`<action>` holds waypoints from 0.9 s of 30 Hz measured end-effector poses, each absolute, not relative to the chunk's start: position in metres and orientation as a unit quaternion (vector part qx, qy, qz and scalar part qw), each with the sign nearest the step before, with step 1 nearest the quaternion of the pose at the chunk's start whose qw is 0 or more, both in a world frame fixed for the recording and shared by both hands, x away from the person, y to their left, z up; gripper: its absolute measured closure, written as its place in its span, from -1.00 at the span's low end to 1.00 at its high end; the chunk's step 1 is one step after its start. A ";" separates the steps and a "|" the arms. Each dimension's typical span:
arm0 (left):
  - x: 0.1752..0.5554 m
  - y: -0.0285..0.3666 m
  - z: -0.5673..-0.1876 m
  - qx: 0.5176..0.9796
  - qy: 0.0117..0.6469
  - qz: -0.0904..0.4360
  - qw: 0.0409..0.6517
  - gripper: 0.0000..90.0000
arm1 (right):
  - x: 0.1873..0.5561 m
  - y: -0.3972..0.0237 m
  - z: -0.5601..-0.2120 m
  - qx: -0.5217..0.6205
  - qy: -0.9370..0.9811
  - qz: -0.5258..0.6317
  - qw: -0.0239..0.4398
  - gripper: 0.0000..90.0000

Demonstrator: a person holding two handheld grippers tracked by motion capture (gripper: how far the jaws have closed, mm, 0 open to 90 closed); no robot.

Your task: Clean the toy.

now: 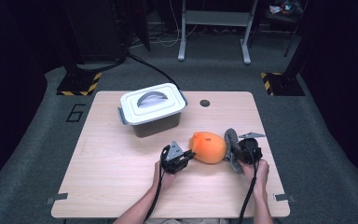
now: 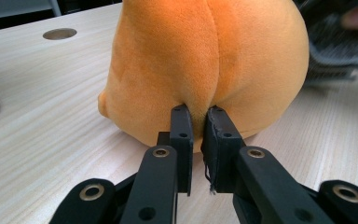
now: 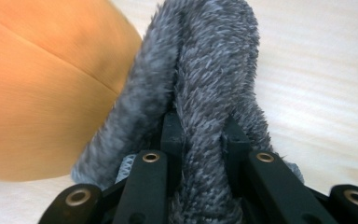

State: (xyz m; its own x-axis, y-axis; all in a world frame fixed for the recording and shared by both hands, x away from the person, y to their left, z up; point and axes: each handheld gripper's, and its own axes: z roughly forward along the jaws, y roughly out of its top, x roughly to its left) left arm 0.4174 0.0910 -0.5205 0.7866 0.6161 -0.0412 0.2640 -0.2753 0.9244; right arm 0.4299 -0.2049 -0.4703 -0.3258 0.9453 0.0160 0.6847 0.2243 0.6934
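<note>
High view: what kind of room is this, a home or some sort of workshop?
Probably a lab or recording studio, not a home. A lone light wooden table stands on grey carpet, black stands with yellow-and-black striped bases flank it, and loose cables trail past a metal frame behind.

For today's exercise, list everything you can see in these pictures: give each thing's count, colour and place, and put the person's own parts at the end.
Table: one, light wood, centre of the high view.
Storage box: one, white lid with grey handle, lid on, far left part of the table.
Hole in tabletop: one, dark, round, right of the box.
Plush toy: one, orange, on the table between the two grippers.
Furry fabric piece: one, grey, against the toy's right side.
Metal frame legs: one set, pale grey, on the floor beyond the table.
Left gripper: one, black, pinching a fold of the toy.
Right gripper: one, black, clamped on the grey fabric.
Forearms: two, entering from the bottom edge.
</note>
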 end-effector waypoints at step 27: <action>0.417 0.091 -0.521 0.780 0.278 0.167 0.535 0.82 | 0.412 -0.118 -0.409 0.408 0.806 0.352 0.244 0.68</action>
